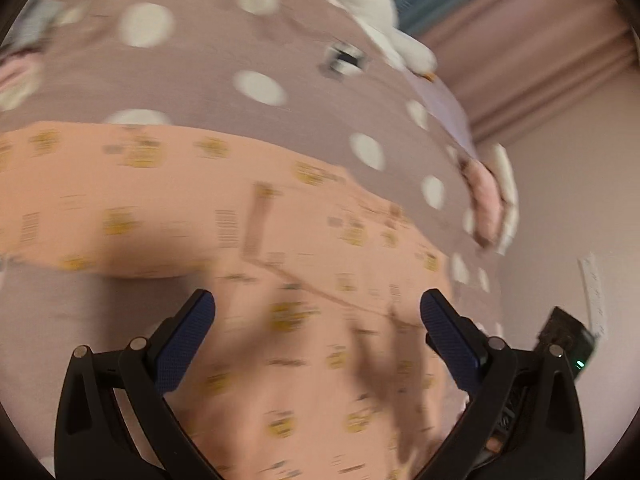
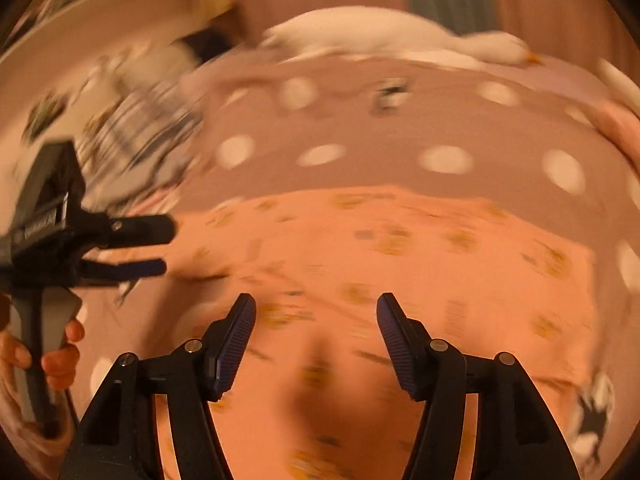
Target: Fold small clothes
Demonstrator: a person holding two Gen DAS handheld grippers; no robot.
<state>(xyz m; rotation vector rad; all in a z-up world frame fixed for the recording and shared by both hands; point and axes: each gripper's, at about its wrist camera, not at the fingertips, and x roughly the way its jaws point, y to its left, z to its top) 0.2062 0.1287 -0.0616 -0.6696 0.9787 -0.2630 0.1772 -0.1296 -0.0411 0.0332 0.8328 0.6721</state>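
Left tongs (image 1: 318, 312) spread wide, blue pads apart, nothing between them, hovering over the peach garment (image 1: 240, 216). Right tongs (image 2: 316, 316) also parted, nothing pinched, over the same peach garment (image 2: 400, 264), which lies spread flat directly under and ahead of both tools, with small yellow motifs across it. Shadows of the tools fall on the cloth just in front of the fingers.

From the right wrist view, the left tongs (image 2: 162, 248) come in from the left side, fingers apart, tips at the garment's left edge; I cannot tell whether they touch it. The person's left hand (image 2: 48, 356) grips that handle low at the left.

Beyond the garment's far edge runs the mauve polka-dot bedspread (image 1: 200, 64), the bed carrying everything. A small black-and-white tag-like thing (image 1: 344, 60) sits on it further ahead, too blurred to identify. Past that, at the far edge of the bed, lies a white plush toy (image 2: 380, 32) with an orange tip. Ahead-left of the right tongs, a heap of striped and patterned clothes (image 2: 132, 128) is piled up, blurred. To the right of the left tongs, at the bed's edge, sits a pink and white bundle (image 1: 490, 200), with a pale wall behind it and pink curtains (image 1: 540, 40) further up.
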